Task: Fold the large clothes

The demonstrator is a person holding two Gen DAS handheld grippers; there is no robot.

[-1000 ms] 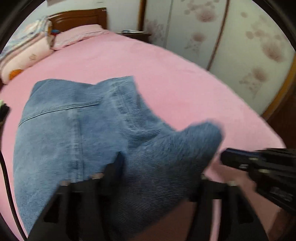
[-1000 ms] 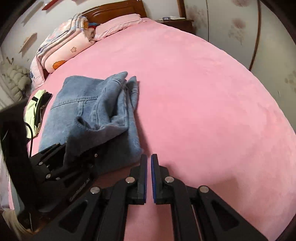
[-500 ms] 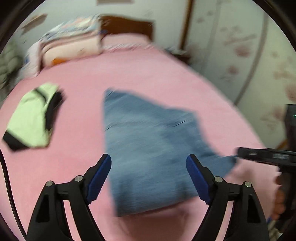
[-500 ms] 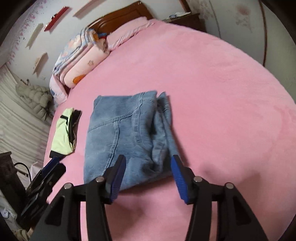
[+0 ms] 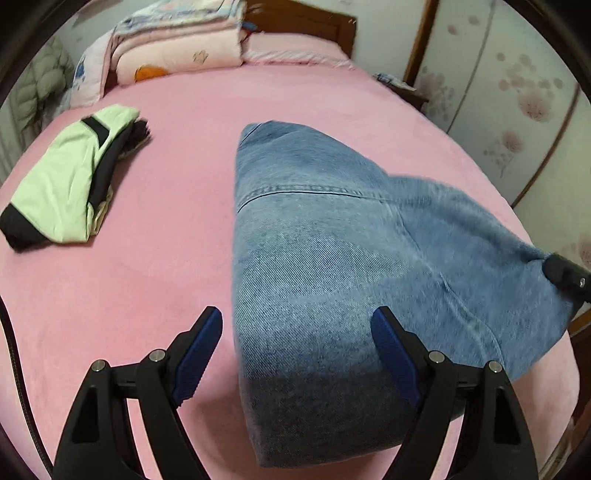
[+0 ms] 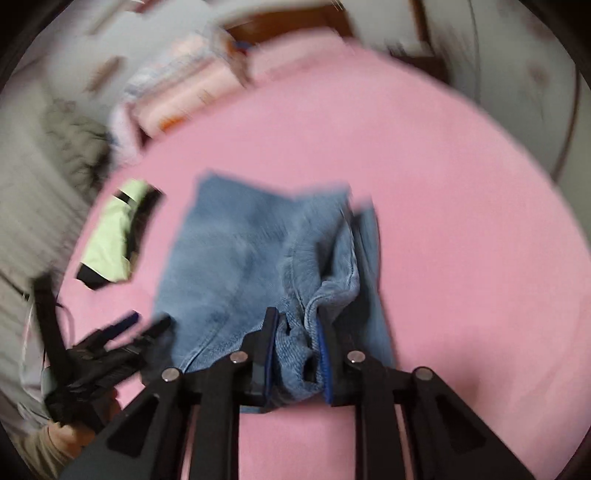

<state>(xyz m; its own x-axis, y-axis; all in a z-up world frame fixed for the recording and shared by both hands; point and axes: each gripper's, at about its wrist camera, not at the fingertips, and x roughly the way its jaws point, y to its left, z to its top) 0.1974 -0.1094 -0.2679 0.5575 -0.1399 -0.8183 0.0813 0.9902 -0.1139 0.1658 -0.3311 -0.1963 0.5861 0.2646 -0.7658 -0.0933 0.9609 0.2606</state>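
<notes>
Folded blue jeans (image 5: 332,258) lie on the pink bed (image 5: 166,277). My left gripper (image 5: 295,332) is open above their near left edge, pads clear of the cloth. The right gripper (image 5: 565,273) holds the jeans' right corner raised off the bed. In the blurred right wrist view, the right gripper (image 6: 295,317) has its jaws closing, with a bunched fold of the jeans (image 6: 240,266) pinched between the blue pads. The left gripper (image 6: 122,339) shows at lower left in a person's hand (image 6: 55,435).
A folded light-green and black garment (image 5: 62,192) lies on the bed to the left. Stacked quilts (image 5: 177,48) and a wooden headboard (image 5: 314,18) are at the far end. Flowered wardrobe doors (image 5: 517,92) line the right side, and a padded jacket (image 5: 40,85) hangs at the left.
My left gripper let go of the denim, opened wide and drew back left of the jeans. The right gripper opened, came over the jeans' near right edge and closed on it, lifting that corner.
</notes>
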